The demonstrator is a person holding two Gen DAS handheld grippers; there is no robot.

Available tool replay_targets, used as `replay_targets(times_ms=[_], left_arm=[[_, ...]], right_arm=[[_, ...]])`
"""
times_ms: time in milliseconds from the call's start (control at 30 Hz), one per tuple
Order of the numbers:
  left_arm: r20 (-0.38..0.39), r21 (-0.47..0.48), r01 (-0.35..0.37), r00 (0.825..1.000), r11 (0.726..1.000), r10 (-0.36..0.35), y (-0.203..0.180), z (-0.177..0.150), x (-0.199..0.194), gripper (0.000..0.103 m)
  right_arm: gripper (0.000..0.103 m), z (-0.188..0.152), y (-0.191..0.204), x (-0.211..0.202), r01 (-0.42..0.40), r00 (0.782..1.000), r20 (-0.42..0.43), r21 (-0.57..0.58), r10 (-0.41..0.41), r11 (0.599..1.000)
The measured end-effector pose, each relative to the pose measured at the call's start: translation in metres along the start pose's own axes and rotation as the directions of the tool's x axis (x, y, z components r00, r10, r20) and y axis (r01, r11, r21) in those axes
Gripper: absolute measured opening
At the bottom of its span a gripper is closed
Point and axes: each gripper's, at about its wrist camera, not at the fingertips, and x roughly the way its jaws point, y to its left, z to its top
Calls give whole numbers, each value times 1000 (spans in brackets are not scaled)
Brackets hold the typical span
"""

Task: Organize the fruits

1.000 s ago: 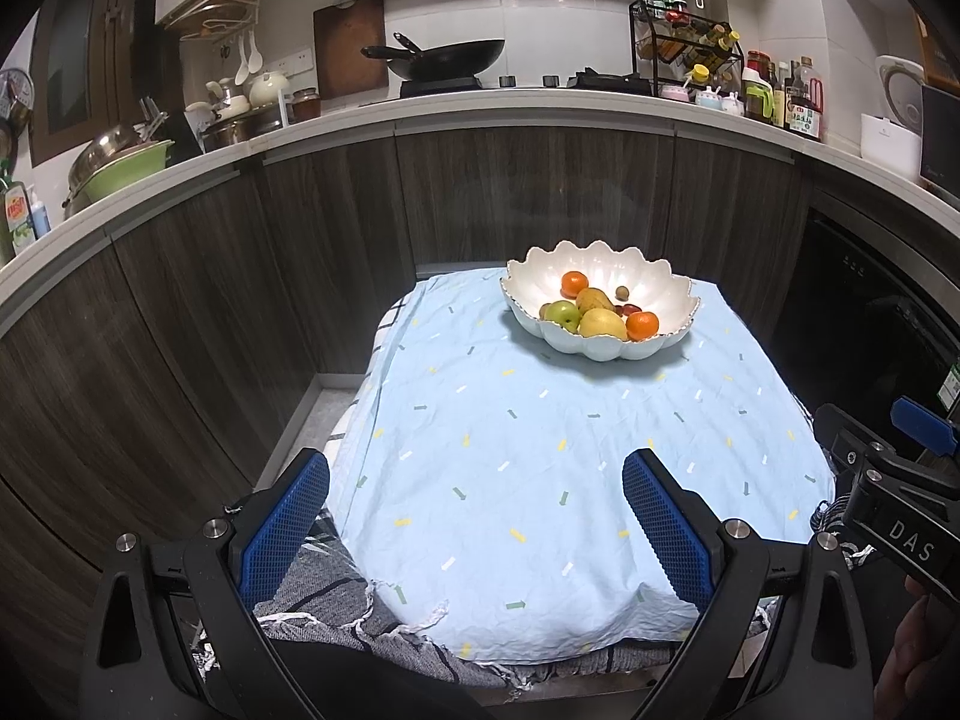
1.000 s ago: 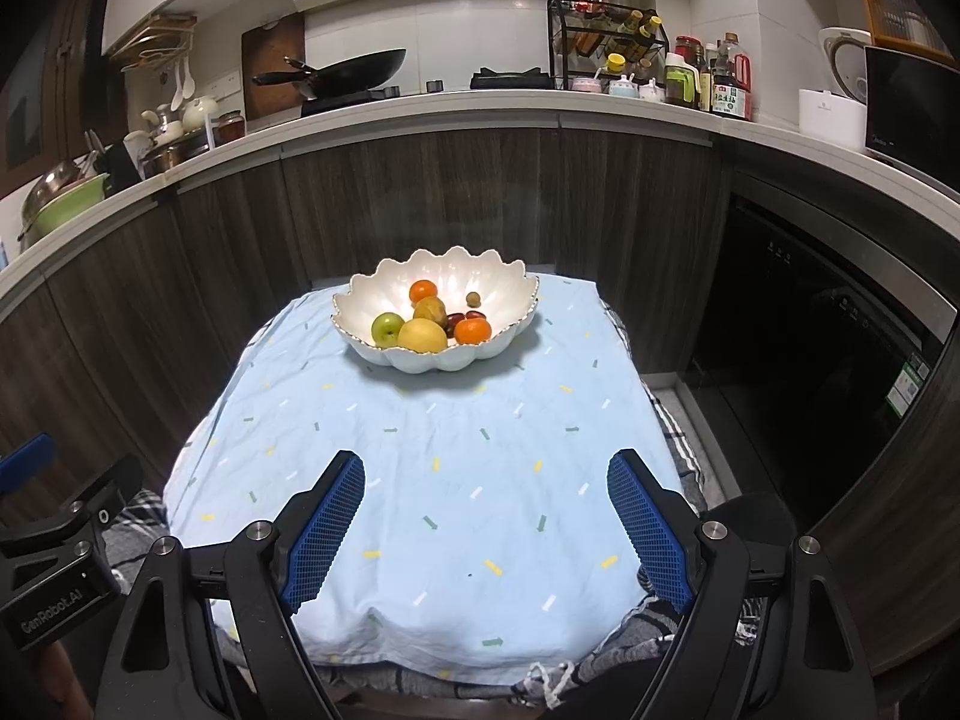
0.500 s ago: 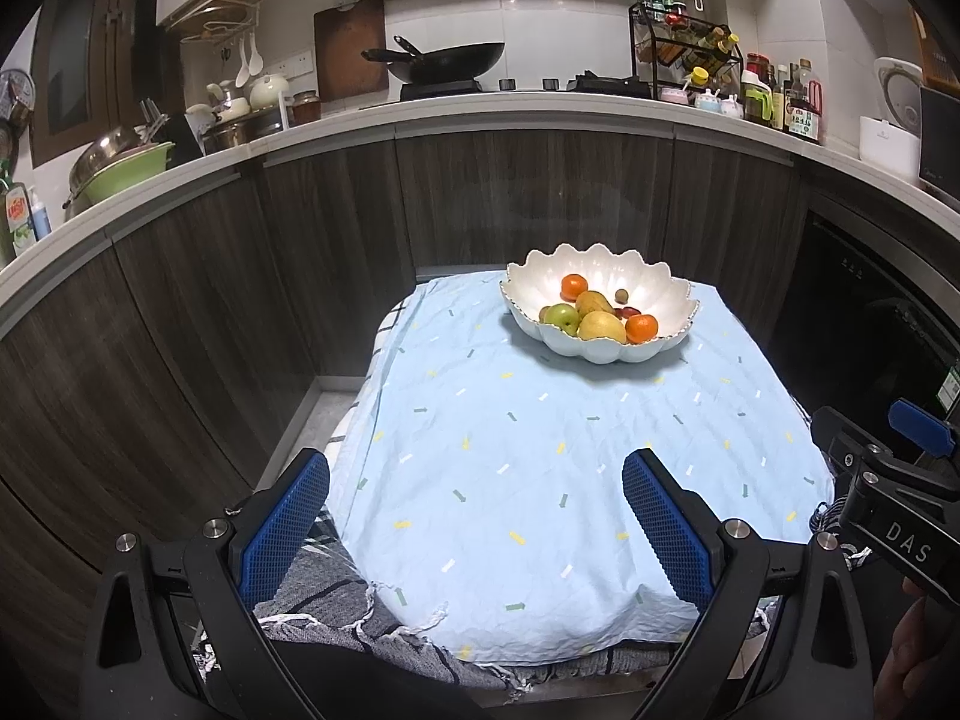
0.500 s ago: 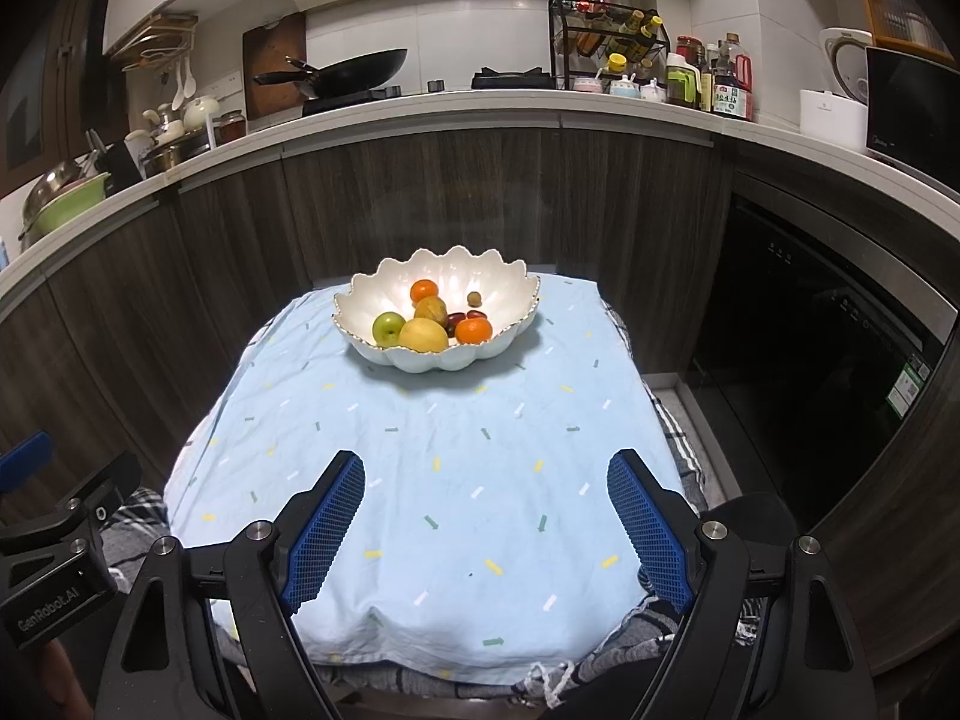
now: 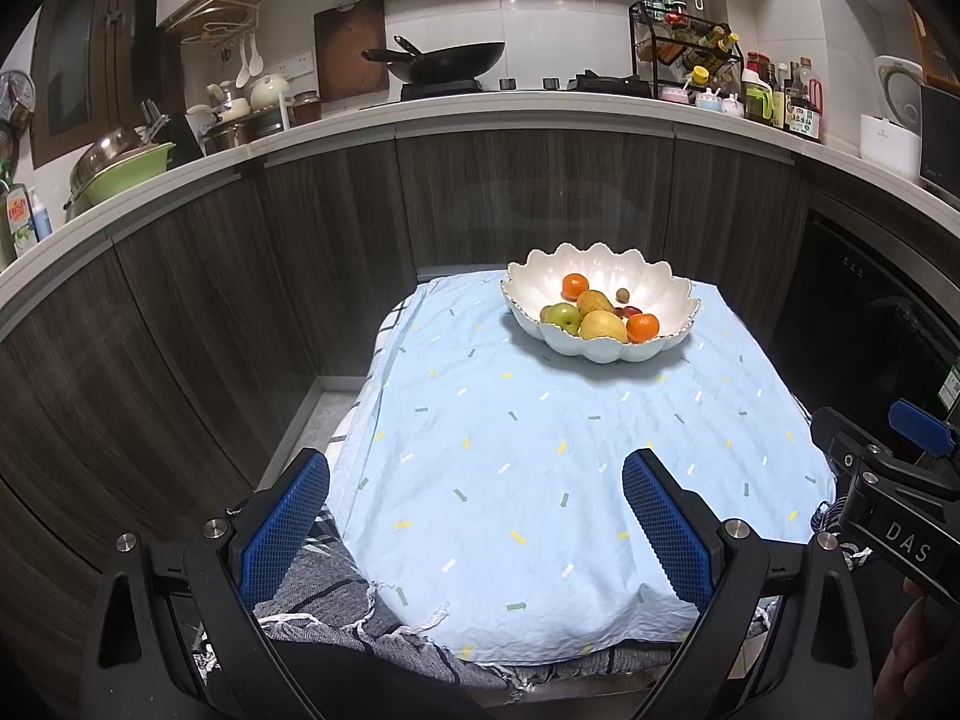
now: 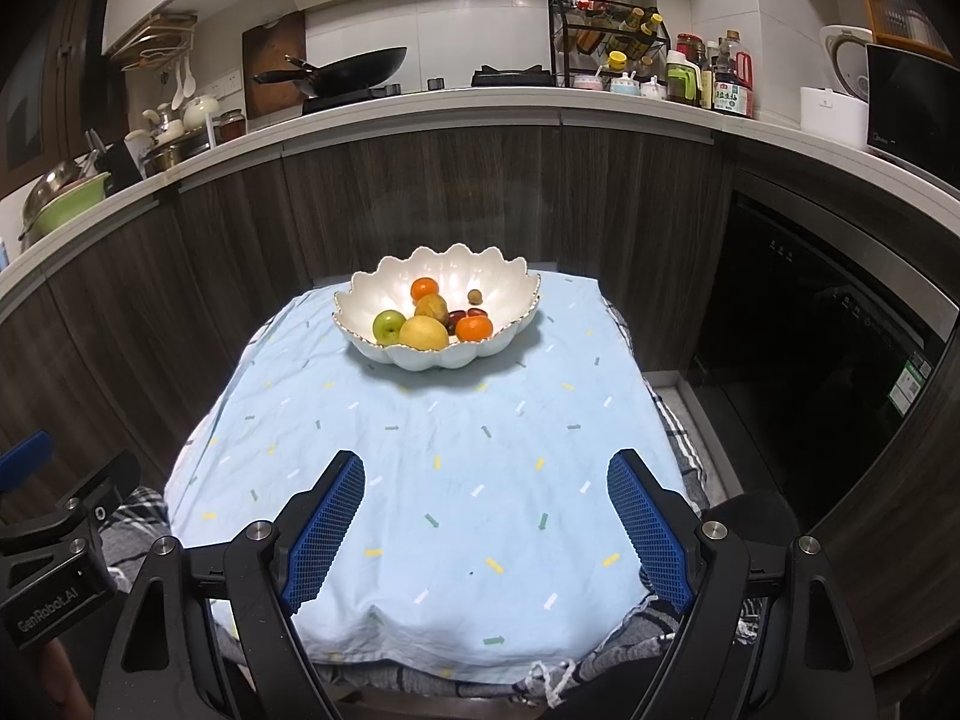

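A white scalloped bowl point(image 5: 672, 291) point(image 6: 384, 300) stands at the far end of a small table under a light blue cloth point(image 5: 540, 450) point(image 6: 432, 468). In it lie a green apple point(image 5: 563, 316) point(image 6: 389, 326), a yellow pear point(image 5: 603, 326) point(image 6: 423, 333), two oranges point(image 5: 642, 327) point(image 6: 474, 328), a brownish pear and small dark fruits. My left gripper point(image 5: 477, 474) hangs open over the near left of the cloth, nothing between its blue pads. My right gripper point(image 6: 486, 474) is open over the near edge, also holding nothing. Both are well short of the bowl.
Dark wood cabinets wrap around the table under a white counter point(image 5: 480, 105). On it are a wok point(image 5: 444, 57), a spice rack point(image 6: 606, 39), bottles and stacked dishes. A dark appliance front point(image 6: 810, 324) stands on the right. A checked blanket point(image 5: 336, 594) shows under the cloth.
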Motion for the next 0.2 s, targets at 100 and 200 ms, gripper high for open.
replay_targets(times_ms=[100, 200], left_arm=[[-2, -1, -6, 1000, 1000, 6, 1, -1, 1, 100], [-10, 1, -5, 1000, 1000, 5, 0, -1, 2, 100]], right_arm=[[84, 0, 0, 0, -1, 1000, 1, -1, 1, 1000], [84, 0, -1, 0, -1, 1000, 2, 0, 1, 1000]])
